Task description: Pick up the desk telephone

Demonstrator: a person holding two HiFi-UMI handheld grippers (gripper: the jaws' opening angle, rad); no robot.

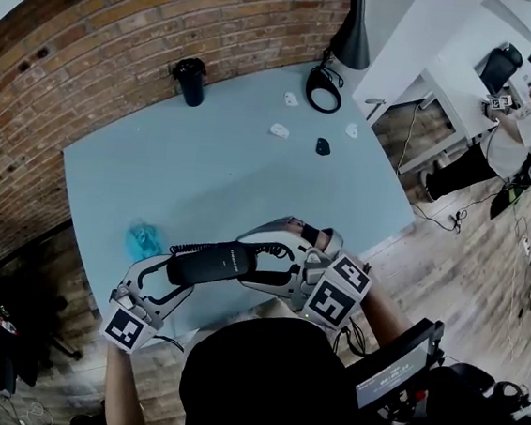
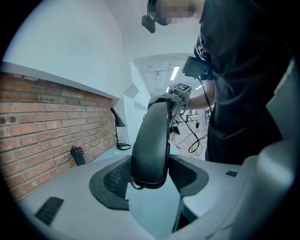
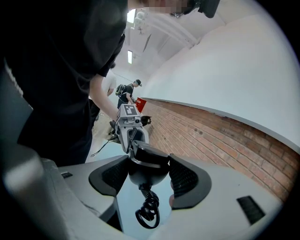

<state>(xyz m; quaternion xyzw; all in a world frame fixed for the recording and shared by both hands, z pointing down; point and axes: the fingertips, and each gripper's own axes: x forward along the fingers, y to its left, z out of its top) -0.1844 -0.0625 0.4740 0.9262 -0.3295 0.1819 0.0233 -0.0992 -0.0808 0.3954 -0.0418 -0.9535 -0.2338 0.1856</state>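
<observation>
Brick wall (image 1: 124, 32) runs behind a pale blue table (image 1: 232, 175), which carries a cup (image 1: 190, 81), a lamp (image 1: 350, 37), a mouse (image 1: 322, 146) and a teal cloth (image 1: 145, 239). Other desks and another person stand in the room behind.

Near the table's front edge a black handset (image 1: 218, 260) lies level between two claws, and it looks clear of the surface. The left gripper (image 1: 176, 278) is clamped on one end, its ribbed pads (image 2: 115, 176) pressing both sides. The right gripper (image 1: 275, 260) is clamped on the other end, the rounded one. From that end a coiled cord (image 3: 147, 211) hangs loose below the jaws. No phone base shows in any view, and I cannot tell where the cord leads.

The risks lie in the two-ended hold:
- If the hands drift apart, an end could slide out of its pads, and the handset would swing or drop onto the table.
- The right claw sits on a curved end, so a small twist between the hands could lever it free.
- The dangling cord could snag on a jaw or on the table edge and tug the handset.
- If the cord is tied to a base out of view, lifting further could pull it taut.
</observation>
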